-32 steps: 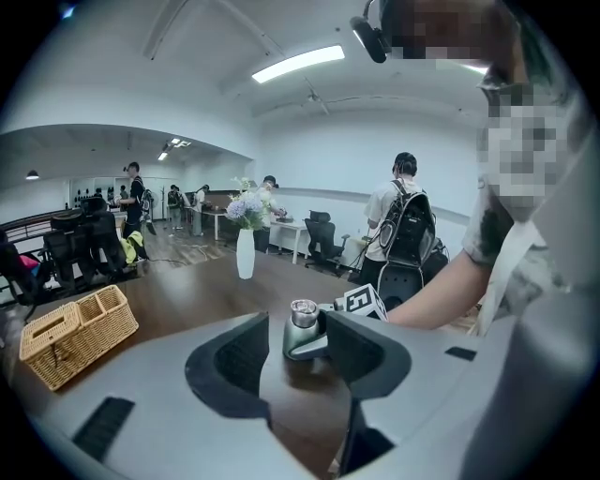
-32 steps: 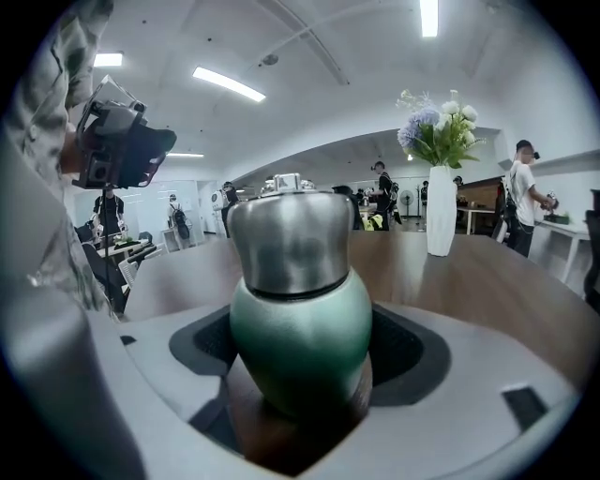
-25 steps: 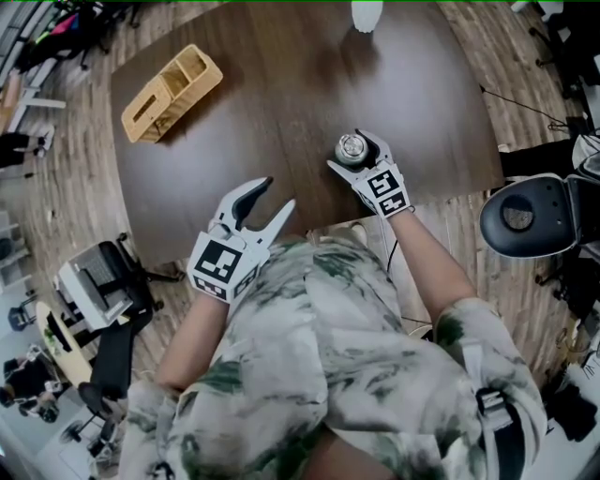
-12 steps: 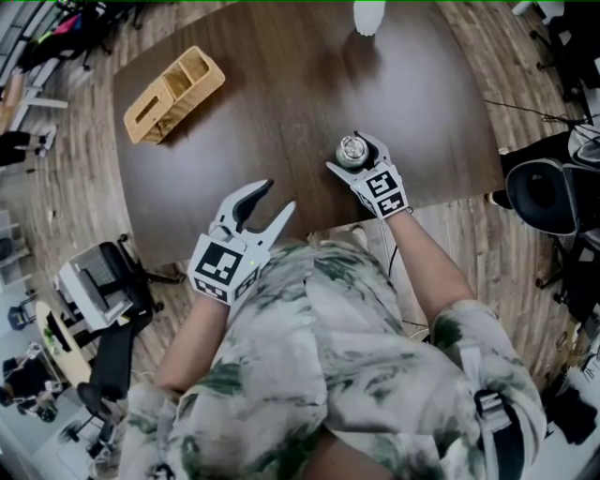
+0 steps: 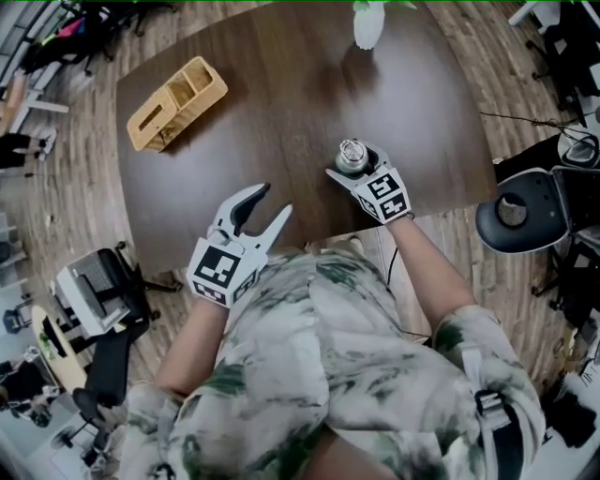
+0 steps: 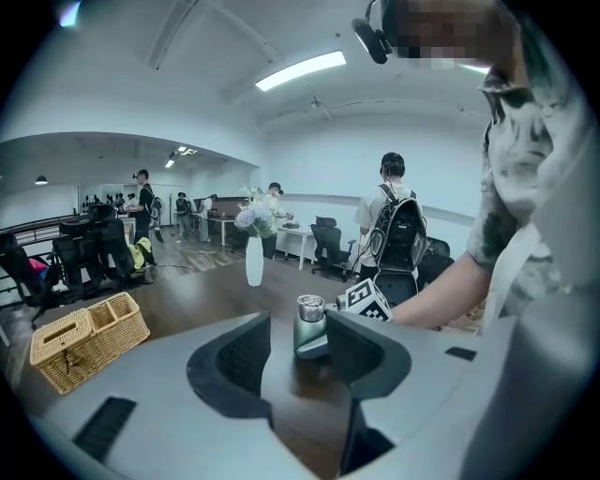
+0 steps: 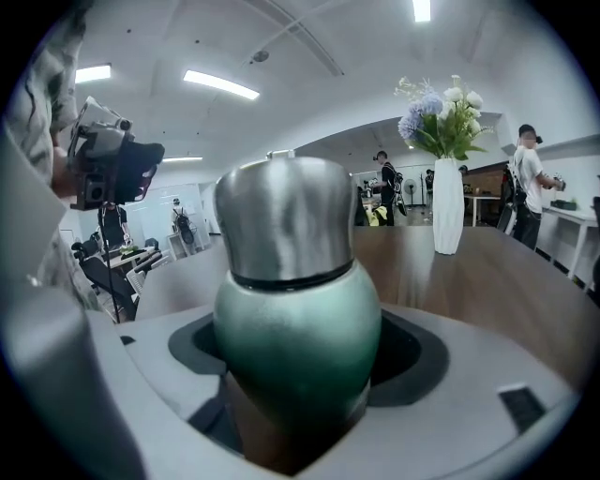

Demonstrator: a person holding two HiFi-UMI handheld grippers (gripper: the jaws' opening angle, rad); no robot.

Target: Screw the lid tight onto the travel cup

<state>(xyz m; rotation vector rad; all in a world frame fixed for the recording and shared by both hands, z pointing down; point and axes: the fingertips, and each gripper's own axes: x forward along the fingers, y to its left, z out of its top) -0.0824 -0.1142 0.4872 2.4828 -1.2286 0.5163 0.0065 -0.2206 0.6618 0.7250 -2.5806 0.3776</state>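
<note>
Jaws of the left gripper (image 5: pixel 274 199) stand apart, empty, over the table's (image 5: pixel 281 112) near edge. Beyond, the right gripper (image 5: pixel 353 162) clamps the green travel cup (image 7: pixel 295 342), lid (image 7: pixel 286 216) seated, upright on the table. Farther off: wicker basket (image 5: pixel 176 101), flower vase (image 5: pixel 367 26).

The black chair (image 5: pixel 521 212), off to the right of the right gripper's (image 5: pixel 352 158) jaws, rolls back a little nearer the table (image 5: pixel 281 112).
</note>
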